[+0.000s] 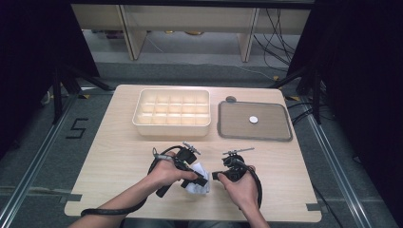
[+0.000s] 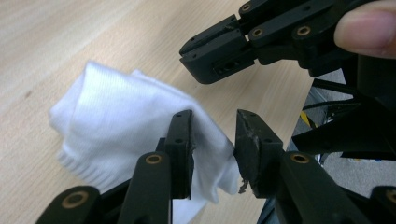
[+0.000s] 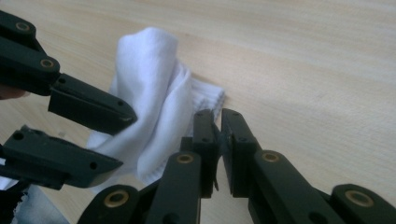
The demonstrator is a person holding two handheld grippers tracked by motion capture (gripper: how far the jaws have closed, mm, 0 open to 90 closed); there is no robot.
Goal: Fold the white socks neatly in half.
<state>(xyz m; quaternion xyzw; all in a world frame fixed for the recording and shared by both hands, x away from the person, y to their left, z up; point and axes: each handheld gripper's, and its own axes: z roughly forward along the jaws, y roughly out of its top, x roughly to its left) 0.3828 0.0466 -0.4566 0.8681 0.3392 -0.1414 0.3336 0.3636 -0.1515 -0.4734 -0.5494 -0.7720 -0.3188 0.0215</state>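
Note:
A crumpled white sock (image 1: pixel 198 184) lies on the wooden table near its front edge, between my two grippers. My left gripper (image 1: pixel 202 179) points right over it. In the left gripper view its jaws (image 2: pixel 214 140) stand apart, with the sock (image 2: pixel 121 126) lying behind and to the left of the left jaw and no pad pressing on it. My right gripper (image 1: pixel 216 175) faces the left one from the right. Its jaws (image 3: pixel 218 126) show only a narrow slit with nothing in it, just right of the sock (image 3: pixel 154 93).
A cream box (image 1: pixel 172 124) divided into several compartments stands at the back middle of the table. To its right lies a grey tray (image 1: pixel 223 118) with a small white disc (image 1: pixel 254 119) on it. A small dark round thing (image 1: pixel 231 99) sits behind the tray.

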